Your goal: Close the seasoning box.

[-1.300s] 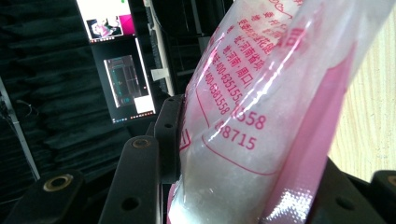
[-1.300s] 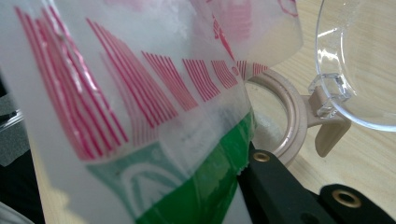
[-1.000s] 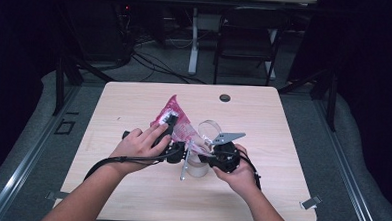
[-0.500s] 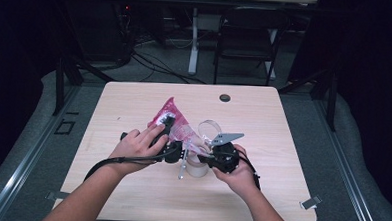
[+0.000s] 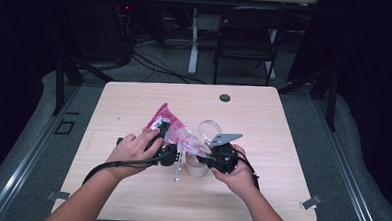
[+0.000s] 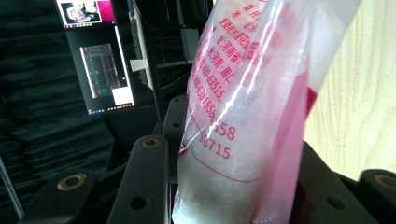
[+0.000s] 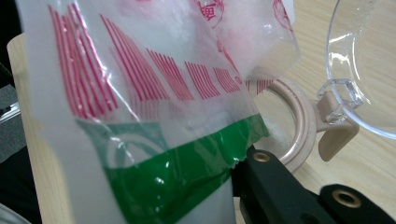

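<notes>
While we hold the pink-and-white powder bag (image 5: 175, 132) between both grippers, the step in hand looks like pouring its contents into the beige jar (image 5: 197, 166) standing on the table (image 5: 282, 144) just below the bag's low corner.

Nearest us, the right gripper (image 5: 209, 155) is clamped tight on the bag's green-striped torn edge (image 7: 177, 172); in the right gripper view that film sits pinched between its jaws, with the jar's round rim (image 7: 294, 135) right behind it. Keep that pinch firm and steer the opening over the rim, not beside it.

Next, the left gripper (image 5: 165, 144) grips the bag's body; its jaws have just been closing, and in the left gripper view they flank the packed white powder (image 6: 219, 186) with the plastic pressed between them. We'd squeeze no harder, or powder may bulge out unevenly.

The jar's clear hinged lid (image 5: 210, 128) stands flipped open behind the mouth, near the bag, so we'd avoid knocking it shut.

Farther off, the bag's pink top end (image 5: 159, 114) tilts up and away from us; raising it slowly should feed powder downhill. A small dark disc (image 5: 225, 98) lies well apart at the far edge.
</notes>
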A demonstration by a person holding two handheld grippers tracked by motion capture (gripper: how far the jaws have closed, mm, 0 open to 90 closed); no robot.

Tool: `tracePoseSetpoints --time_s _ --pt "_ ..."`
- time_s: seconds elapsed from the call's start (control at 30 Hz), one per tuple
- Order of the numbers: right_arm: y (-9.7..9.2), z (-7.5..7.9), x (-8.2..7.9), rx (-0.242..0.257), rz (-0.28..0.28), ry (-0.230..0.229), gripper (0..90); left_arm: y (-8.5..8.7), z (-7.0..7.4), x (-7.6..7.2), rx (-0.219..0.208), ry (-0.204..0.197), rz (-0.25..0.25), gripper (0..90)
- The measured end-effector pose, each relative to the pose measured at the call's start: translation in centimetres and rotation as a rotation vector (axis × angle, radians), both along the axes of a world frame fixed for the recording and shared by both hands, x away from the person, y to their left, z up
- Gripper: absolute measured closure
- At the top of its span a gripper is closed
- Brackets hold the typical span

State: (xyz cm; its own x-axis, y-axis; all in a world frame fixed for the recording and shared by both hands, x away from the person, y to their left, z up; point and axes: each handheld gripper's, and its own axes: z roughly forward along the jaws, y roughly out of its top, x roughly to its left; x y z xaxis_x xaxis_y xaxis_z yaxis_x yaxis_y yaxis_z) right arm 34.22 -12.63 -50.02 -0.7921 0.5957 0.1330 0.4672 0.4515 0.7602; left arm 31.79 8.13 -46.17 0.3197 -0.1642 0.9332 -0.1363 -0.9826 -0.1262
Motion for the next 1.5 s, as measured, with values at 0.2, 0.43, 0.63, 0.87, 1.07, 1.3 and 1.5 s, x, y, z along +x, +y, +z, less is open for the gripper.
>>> tracePoseSetpoints --time_s 0.2,0.43,0.63,0.87,1.07,1.3,1.5 --pt "0.0 0.0 0.0 -0.003 0.003 0.002 90.0 0.1 -0.2 0.0 0.000 0.002 0.004 67.6" --pt "0.0 0.0 0.0 0.007 0.004 0.001 90.0 0.3 -0.5 -0.1 -0.028 0.011 0.010 67.5" --pt "0.0 0.2 0.0 0.008 0.007 -0.002 90.0 0.3 -0.2 -0.1 -0.037 0.025 0.015 70.0" --pt "0.0 0.2 -0.1 0.011 0.004 -0.006 90.0 0.5 -0.4 -0.1 -0.060 0.057 0.034 72.2" --pt "0.0 0.2 0.0 0.014 0.000 -0.009 90.0 0.6 -0.8 -0.1 -0.084 0.071 0.031 72.9" --pt "0.0 0.2 0.0 0.016 0.001 -0.010 90.0 0.8 -1.1 0.0 -0.126 0.103 0.042 73.1" --pt "0.0 0.2 0.0 0.015 -0.002 -0.013 90.0 1.1 -1.6 0.0 -0.181 0.130 0.056 73.4"
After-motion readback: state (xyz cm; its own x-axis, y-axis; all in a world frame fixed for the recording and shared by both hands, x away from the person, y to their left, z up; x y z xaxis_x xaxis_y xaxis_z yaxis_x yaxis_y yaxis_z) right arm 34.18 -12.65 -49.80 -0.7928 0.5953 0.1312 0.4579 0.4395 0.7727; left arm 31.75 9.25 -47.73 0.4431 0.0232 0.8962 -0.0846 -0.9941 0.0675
